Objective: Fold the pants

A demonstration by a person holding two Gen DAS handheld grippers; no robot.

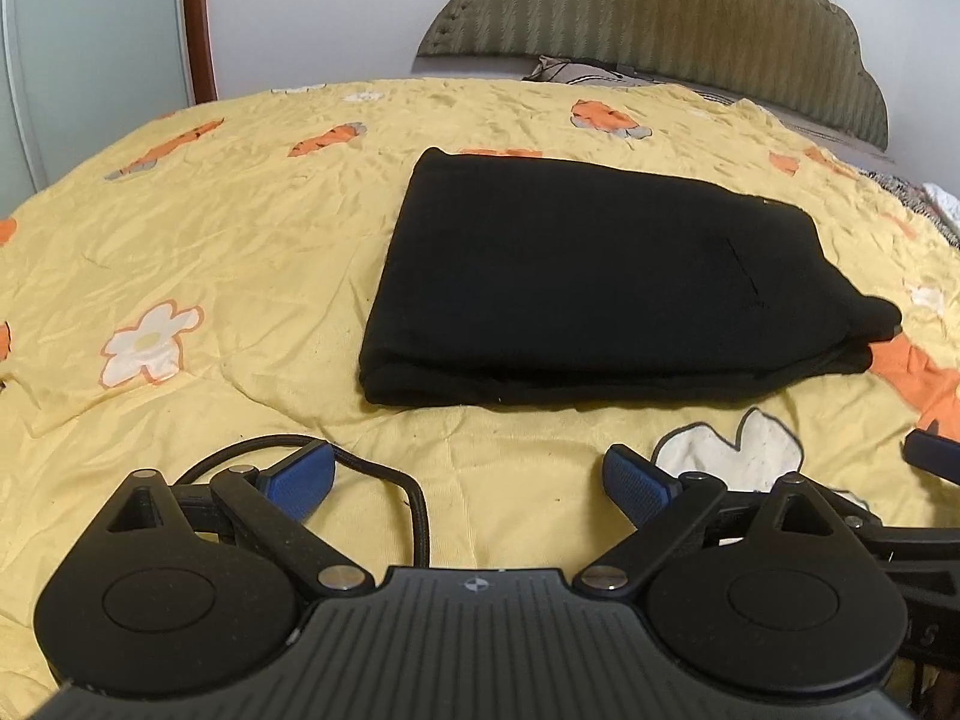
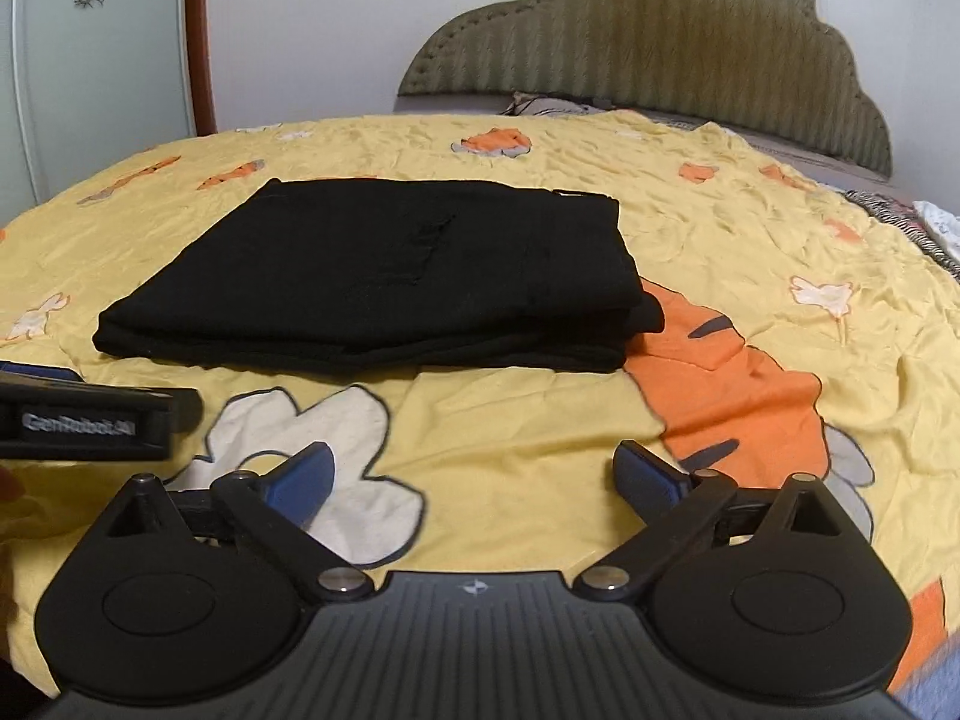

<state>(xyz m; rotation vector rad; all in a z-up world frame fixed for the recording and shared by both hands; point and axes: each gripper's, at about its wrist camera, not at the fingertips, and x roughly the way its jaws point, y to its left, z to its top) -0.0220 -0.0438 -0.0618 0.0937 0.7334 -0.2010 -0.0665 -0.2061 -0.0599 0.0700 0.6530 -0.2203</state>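
Yellow bedspread [image 1: 252,252] with orange and white flowers fills my view. Black pants [image 1: 576,282] lie folded flat at twelve o'clock, apart from my tongs. Left gripper [image 1: 468,483] and right gripper [image 2: 474,480] are both spread wide, pinching nothing.

The room light is soft and a bit dim, with a warm yellow look. Both pictures bend hard at the edges, so the bed [image 1: 240,252] looks round and the corners go dark. The black pants [image 1: 588,282] show almost no folds. The bottom right corner of the right wrist view is blurry.
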